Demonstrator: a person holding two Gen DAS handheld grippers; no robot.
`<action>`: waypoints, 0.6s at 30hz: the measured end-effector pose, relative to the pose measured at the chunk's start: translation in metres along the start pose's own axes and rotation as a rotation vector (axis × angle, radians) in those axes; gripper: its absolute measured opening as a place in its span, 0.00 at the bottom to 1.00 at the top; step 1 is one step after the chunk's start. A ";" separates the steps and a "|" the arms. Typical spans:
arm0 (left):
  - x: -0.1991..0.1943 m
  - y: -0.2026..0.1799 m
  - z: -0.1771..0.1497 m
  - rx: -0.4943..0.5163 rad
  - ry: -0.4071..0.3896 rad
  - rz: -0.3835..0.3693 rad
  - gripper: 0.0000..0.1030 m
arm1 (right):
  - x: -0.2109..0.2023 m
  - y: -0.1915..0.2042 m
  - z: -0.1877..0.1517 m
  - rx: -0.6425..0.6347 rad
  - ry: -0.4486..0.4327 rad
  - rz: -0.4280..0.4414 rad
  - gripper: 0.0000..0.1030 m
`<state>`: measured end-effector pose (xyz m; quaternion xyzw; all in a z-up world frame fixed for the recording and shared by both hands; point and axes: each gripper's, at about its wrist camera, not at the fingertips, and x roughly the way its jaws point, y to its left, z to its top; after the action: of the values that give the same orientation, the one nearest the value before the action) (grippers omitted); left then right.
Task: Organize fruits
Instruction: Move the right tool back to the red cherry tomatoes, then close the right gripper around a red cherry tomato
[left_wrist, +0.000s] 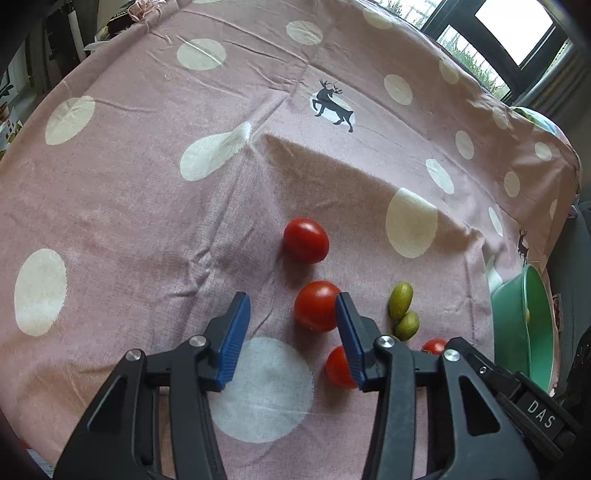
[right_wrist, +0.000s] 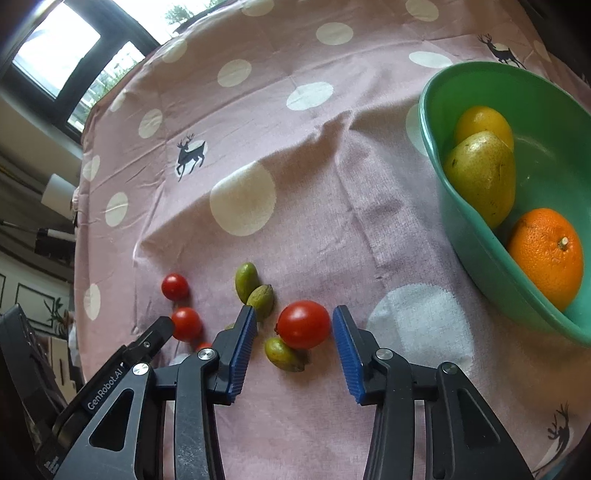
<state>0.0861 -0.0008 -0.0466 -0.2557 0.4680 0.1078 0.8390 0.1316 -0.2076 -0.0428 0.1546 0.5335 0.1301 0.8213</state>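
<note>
Cloth (left_wrist: 147, 206) left open, fruits (right_wrist: 255, 291) clustered — bowl (right_wrist: 480, 254) (right) blocks.

Home, polka-dot tablecloth (left_wrist: 147, 221), window (right_wrist: 55, 48)

Left wrist view: green bowl (left_wrist: 517, 317) at 3 o'clock is mostly cut off by the frame edge and claw body; contents unreadable, just a yellow speck. Lowest tomato (left_wrist: 338, 367) half hidden behind the left claw's (left_wrist: 291, 339) right finger. Another small tomato (left_wrist: 434, 345) barely peeks over the claw body. Right wrist view: one tomato (right_wrist: 203, 346) at 8 o'clock mostly hidden behind the right claw's (right_wrist: 295, 350) left finger. Orange (right_wrist: 546, 254) partly behind the bowl wall; bowl rim runs off frame at 3 o'clock.
</note>
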 end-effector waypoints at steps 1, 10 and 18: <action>0.001 0.000 0.000 -0.004 0.005 -0.011 0.45 | 0.002 0.001 -0.001 -0.001 0.002 -0.008 0.44; 0.004 0.000 0.002 -0.022 0.024 -0.049 0.45 | 0.014 0.008 0.000 -0.022 0.005 -0.075 0.44; 0.012 -0.006 0.000 -0.002 0.038 -0.036 0.39 | 0.017 0.008 -0.001 -0.031 0.014 -0.075 0.35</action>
<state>0.0950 -0.0066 -0.0551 -0.2667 0.4792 0.0883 0.8315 0.1373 -0.1934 -0.0539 0.1208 0.5423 0.1085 0.8243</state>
